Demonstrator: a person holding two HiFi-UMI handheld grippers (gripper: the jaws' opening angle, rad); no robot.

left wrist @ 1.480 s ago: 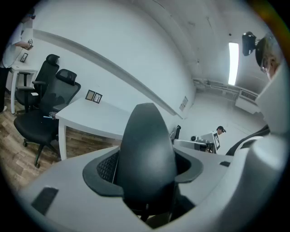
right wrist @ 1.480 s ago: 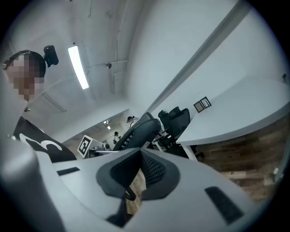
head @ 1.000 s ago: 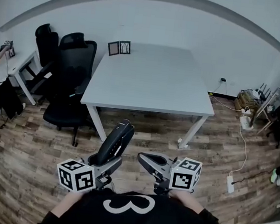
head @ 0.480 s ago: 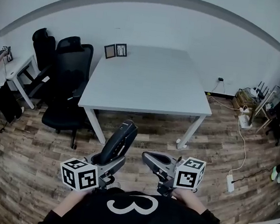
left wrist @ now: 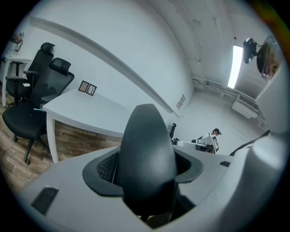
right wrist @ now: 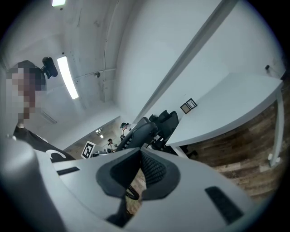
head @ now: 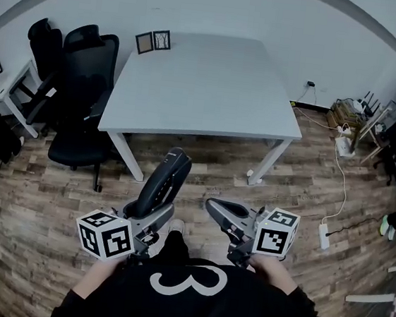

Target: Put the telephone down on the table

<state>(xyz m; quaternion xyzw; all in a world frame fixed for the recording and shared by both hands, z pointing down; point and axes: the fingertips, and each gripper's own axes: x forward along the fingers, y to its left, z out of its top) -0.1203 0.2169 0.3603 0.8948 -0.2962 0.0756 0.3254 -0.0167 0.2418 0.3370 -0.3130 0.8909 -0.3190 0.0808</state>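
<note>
Telephone (head: 167, 183), clenched in left tool (head: 147, 216), slants lengthwise up toward table (head: 192, 82); right tool (head: 211, 206) closed, empty.

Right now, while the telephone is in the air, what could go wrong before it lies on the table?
1. The left claw grips the telephone handset only at its lower end, and most of it stands out above; it might tip or slip.
2. The white table is some way ahead, so a drop would hit the wooden floor.
3. Two picture frames stand at the table's far left corner; better to set it down away from them.
</note>
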